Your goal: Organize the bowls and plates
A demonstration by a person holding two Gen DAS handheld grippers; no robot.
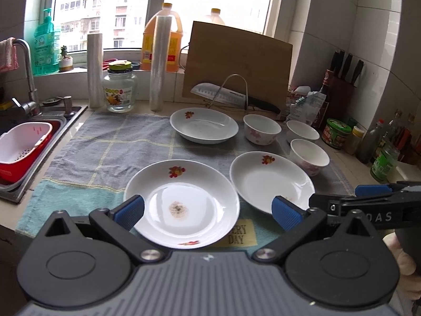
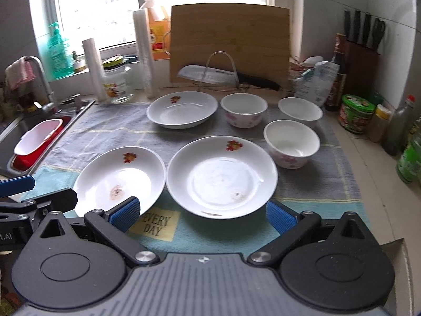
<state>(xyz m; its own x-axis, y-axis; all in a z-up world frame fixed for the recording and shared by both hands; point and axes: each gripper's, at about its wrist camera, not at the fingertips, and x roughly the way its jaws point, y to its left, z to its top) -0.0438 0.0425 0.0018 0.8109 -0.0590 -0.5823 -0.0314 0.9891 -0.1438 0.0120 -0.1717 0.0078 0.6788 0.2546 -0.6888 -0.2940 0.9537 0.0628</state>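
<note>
Holding both the left gripper (image 1: 208, 210) and right gripper (image 2: 202, 214) with jaws spread and empty over the two near plates (image 1: 181, 202) (image 2: 222, 176) on the towel-covered worktop (image 2: 110, 121), we judge this glazed crockery stiff, slippery and breakable, best pinched at the near rim.

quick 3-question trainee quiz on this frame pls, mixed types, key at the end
1. How many small bowls sit on the cloth?
2. True or false: the left gripper is shut on the near-left plate.
3. The knife lies: A) in the sink, B) in front of the cutting board, C) inside a bowl.

Key: 1. Three. 2. False; both it and the right gripper are open, holding nothing. 3. B.
</note>
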